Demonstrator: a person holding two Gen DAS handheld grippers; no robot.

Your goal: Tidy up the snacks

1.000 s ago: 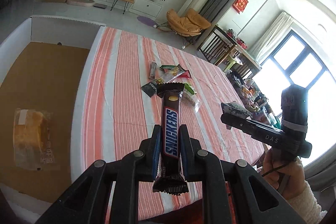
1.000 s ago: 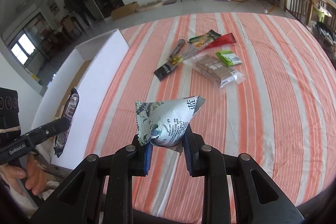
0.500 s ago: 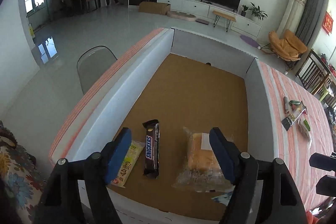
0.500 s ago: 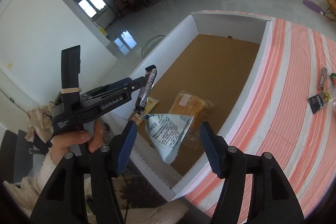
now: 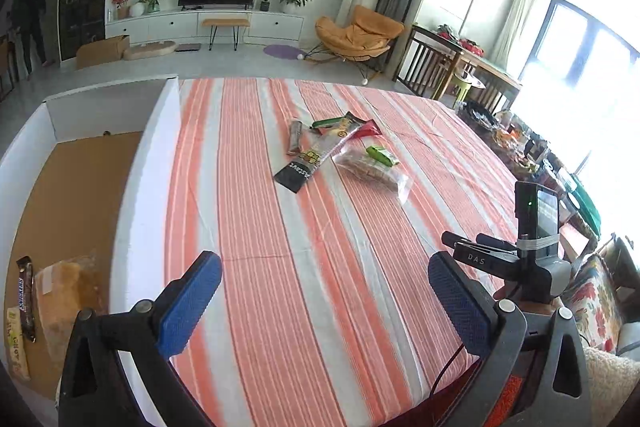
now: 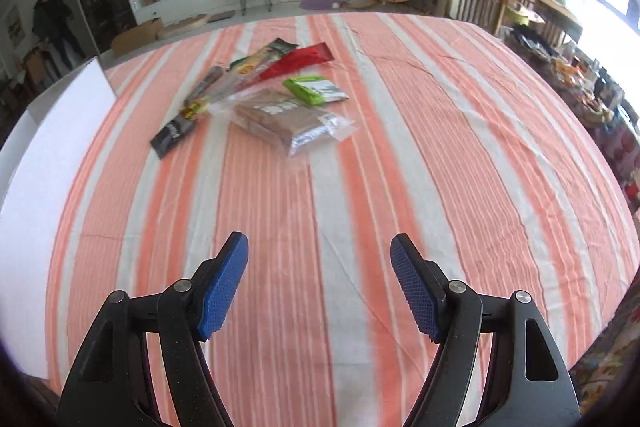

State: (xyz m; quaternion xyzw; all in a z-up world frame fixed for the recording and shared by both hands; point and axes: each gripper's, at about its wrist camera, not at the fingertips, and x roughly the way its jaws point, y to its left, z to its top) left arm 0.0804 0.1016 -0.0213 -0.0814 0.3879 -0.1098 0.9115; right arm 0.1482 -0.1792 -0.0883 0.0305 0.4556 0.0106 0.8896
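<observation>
Grippers both just dumped their loads. A second ago the left gripper (image 5: 324, 301) pinched a Snickers (image 5: 26, 301) and the right gripper (image 6: 320, 285) a white pouch; now both sets of jaws are opening, nothing between them, aimed at the snack pile (image 6: 256, 95) on the table (image 6: 440, 147). So two more sorted. The box (image 5: 132, 187) holds the Snickers, a bread bag (image 5: 66, 303) and a yellow pack (image 5: 14, 347); can't spot the pouch.

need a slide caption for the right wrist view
Empty right gripper, jaws opening, faces the snack pile on the striped tablecloth.
</observation>
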